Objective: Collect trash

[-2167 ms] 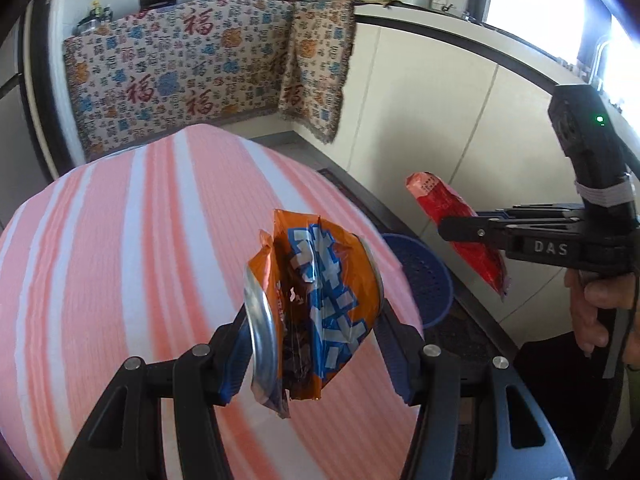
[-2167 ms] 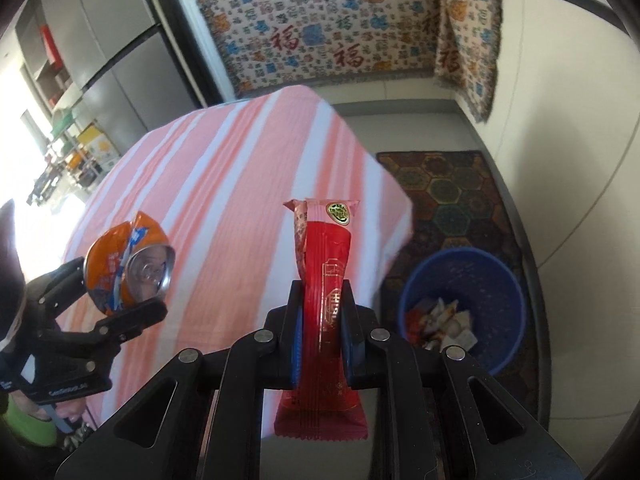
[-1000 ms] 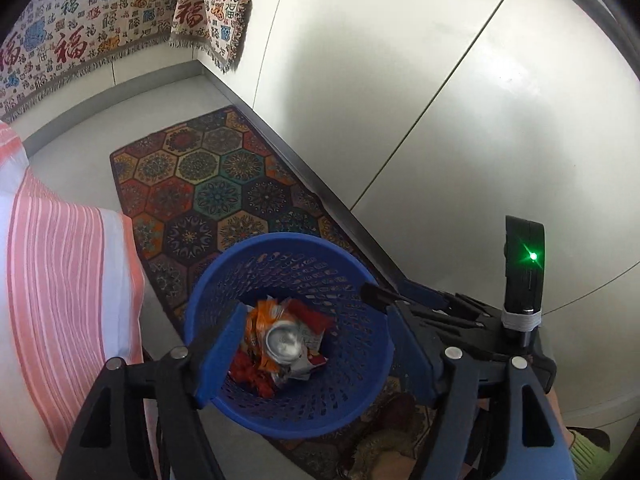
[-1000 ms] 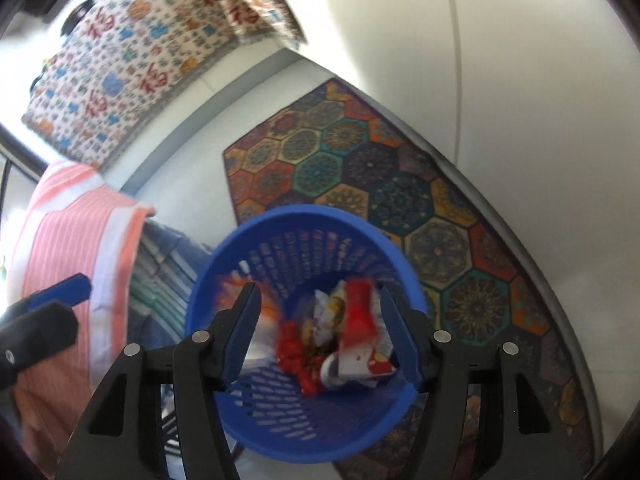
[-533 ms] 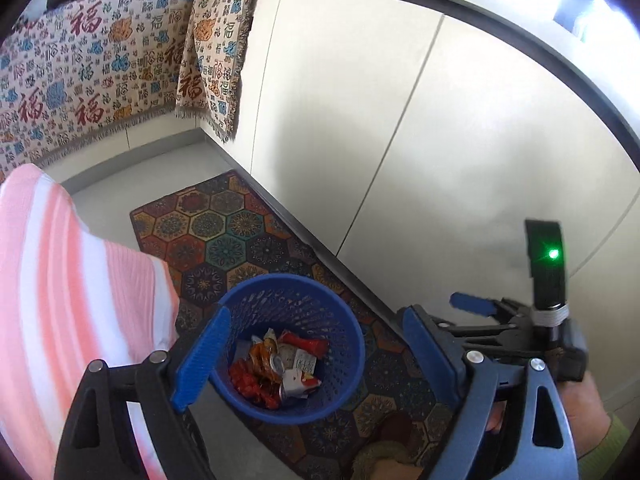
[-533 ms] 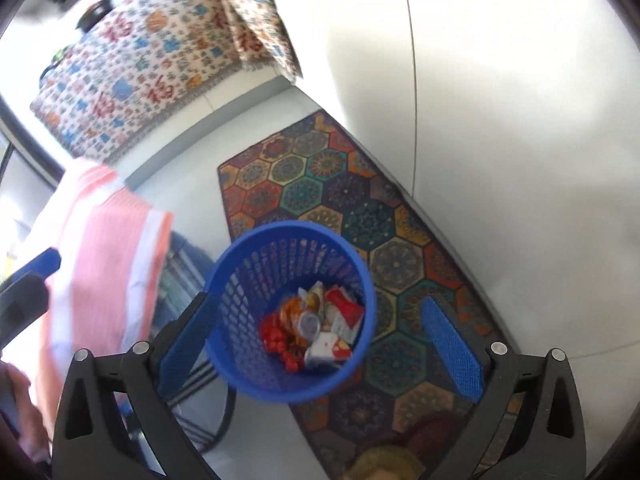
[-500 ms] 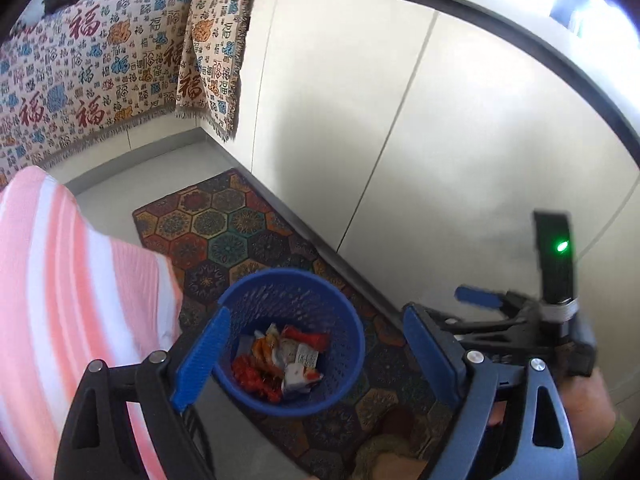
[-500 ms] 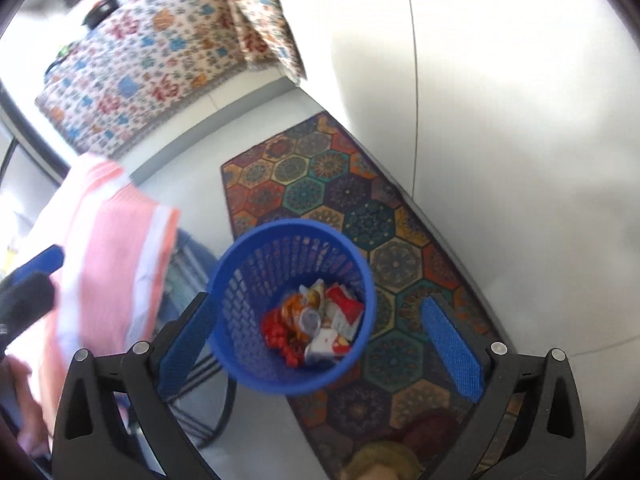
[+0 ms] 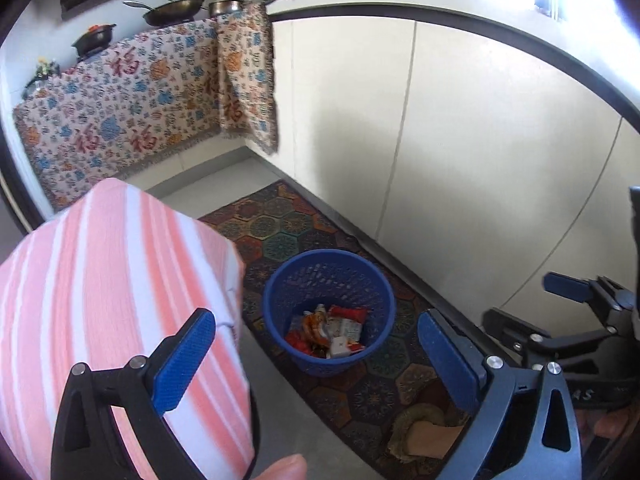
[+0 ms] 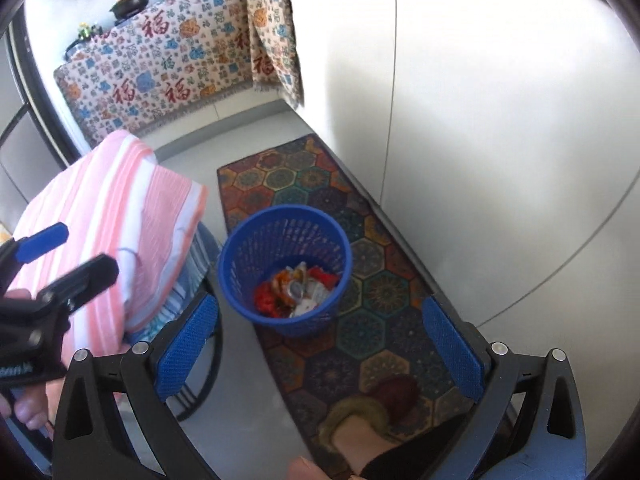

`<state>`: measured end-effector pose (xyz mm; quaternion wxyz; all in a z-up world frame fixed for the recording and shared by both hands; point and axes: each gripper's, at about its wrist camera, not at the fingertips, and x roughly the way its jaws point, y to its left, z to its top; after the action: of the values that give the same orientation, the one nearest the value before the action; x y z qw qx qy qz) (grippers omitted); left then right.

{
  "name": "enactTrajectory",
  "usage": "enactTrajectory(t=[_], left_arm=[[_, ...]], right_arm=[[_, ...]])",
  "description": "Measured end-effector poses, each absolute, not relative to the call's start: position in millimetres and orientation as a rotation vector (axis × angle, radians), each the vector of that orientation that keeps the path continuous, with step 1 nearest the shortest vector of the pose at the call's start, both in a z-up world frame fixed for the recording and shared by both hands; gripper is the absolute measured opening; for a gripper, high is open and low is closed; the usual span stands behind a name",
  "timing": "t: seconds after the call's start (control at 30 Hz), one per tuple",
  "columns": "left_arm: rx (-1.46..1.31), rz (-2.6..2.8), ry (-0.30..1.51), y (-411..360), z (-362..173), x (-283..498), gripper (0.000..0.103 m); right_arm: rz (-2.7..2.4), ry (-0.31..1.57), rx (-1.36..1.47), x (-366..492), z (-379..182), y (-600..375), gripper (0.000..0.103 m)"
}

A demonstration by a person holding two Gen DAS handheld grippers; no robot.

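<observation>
Trash (image 9: pixel 326 334) sits at the bottom of the blue basket (image 9: pixel 280 292) on the patterned rug (image 9: pixel 280 236), next to the pink striped table (image 9: pixel 100 280). From the left wrist, left gripper (image 9: pixel 316 364) is still spreading, jaws wide, nothing between them. Right wrist view: right gripper (image 10: pixel 316 344) spread wide and empty too, above the basket (image 10: pixel 240 256) with wrappers (image 10: pixel 296 288) inside.

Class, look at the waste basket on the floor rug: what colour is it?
The waste basket is blue with a perforated wall; the right wrist view shows it best.
</observation>
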<state>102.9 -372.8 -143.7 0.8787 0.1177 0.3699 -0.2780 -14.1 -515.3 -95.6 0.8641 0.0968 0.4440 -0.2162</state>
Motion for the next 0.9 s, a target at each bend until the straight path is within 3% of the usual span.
enactTrajectory(t=[0.9], left_arm=[[0.216, -0.558, 0.814, -346.6, -123.0, 82.9, 0.103]], right_arm=[[-0.423, 0.936, 0.164, -34.3, -74.1, -477.9, 0.103]])
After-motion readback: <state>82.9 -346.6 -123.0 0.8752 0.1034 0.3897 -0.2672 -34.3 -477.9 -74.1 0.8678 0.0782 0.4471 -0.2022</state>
